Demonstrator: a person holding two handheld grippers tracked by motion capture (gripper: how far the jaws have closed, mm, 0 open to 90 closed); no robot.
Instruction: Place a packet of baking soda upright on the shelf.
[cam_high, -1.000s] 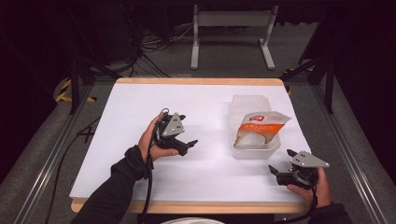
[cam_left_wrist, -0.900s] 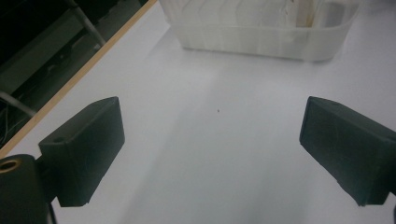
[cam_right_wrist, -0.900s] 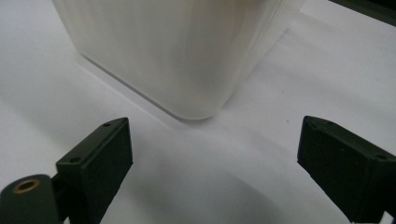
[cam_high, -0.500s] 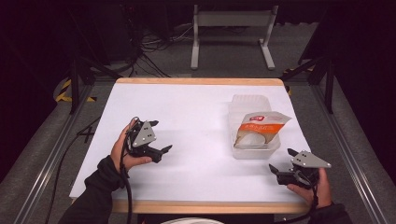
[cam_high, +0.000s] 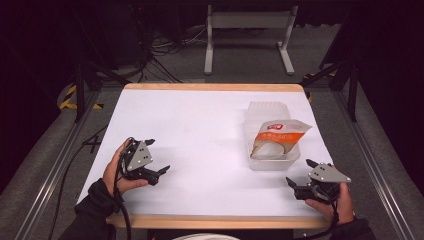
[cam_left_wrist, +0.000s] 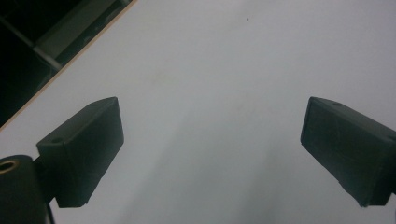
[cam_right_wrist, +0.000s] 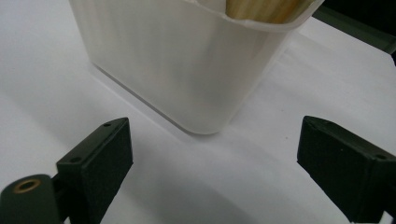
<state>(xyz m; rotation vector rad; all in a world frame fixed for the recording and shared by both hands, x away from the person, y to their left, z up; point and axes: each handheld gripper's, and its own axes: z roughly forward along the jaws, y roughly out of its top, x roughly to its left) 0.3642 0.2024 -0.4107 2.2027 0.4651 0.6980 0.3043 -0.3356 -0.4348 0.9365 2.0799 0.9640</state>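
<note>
— While both forearms come in over the table's (cam_high: 200, 125) near edge, where does the tub (cam_high: 272, 142) sit?

— On the right half of the white top; a clear tub, its far end bare, a bag (cam_high: 280, 134) with an orange band lying in its near end, with something pale and round under the bag; I cannot tell what that is.

— And the right gripper (cam_high: 300, 175)?

— Just nearer than the tub, close to the near edge; the right hand (cam_high: 332, 200) grips it from below, wrist low, the grey plate on top tilted; its jaws stand wide apart and point left and toward the tub; in the right gripper view the tub's corner (cam_right_wrist: 187, 70) stands close ahead, between the jaws but past their tips, nothing touching them.

— The left one?

— Left gripper (cam_high: 156, 157) is well apart from the tub, far to its left and a little nearer; the left hand (cam_high: 117, 170) wraps it from the outer side, a dark sleeve behind, the cable looping down past the wrist; it points right, toward the tub's side of the table.

— Jaws?

— Spread wide, holding nothing; in the left gripper view bare white tabletop (cam_left_wrist: 224, 93) lies between them, with the wooden edge running across the upper left corner.
</note>
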